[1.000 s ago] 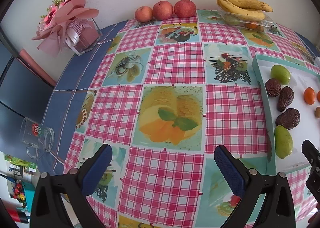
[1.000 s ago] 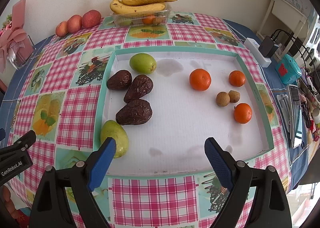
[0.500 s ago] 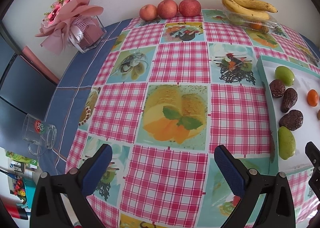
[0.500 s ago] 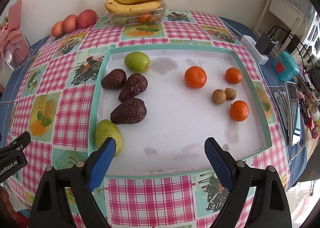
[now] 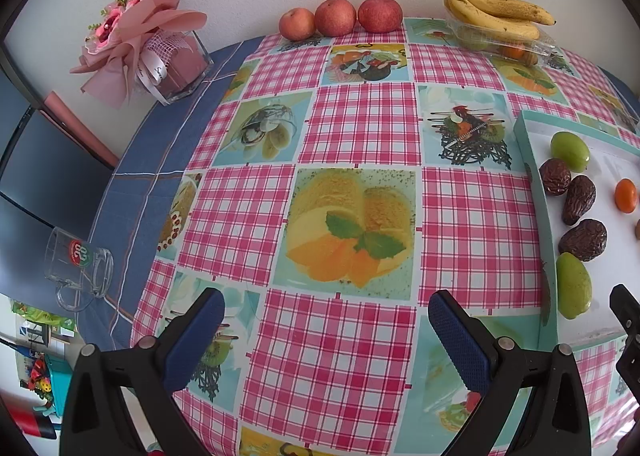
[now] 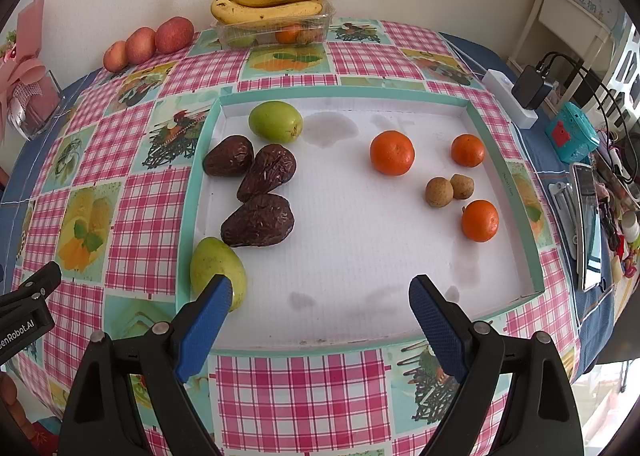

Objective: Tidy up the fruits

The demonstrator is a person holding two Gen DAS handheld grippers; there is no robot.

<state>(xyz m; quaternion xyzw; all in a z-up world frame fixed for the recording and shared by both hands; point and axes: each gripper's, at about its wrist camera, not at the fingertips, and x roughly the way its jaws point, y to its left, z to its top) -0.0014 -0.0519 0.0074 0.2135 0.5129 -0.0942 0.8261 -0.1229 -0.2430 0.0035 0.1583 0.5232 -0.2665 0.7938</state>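
Only R view shows oranges [image 6: 392,153], L view glass mug [image 5: 78,256], both tools gaping.

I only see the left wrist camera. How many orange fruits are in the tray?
Observer: Three oranges lie in the tray; your view shows just one.
Operator: Is anything small near them?
Observer: Yes, two little brown round fruits, touching, sit among the oranges.
Operator: What's past the tray?
Observer: A white power strip with a black charger plugged in, on the table's far right side.
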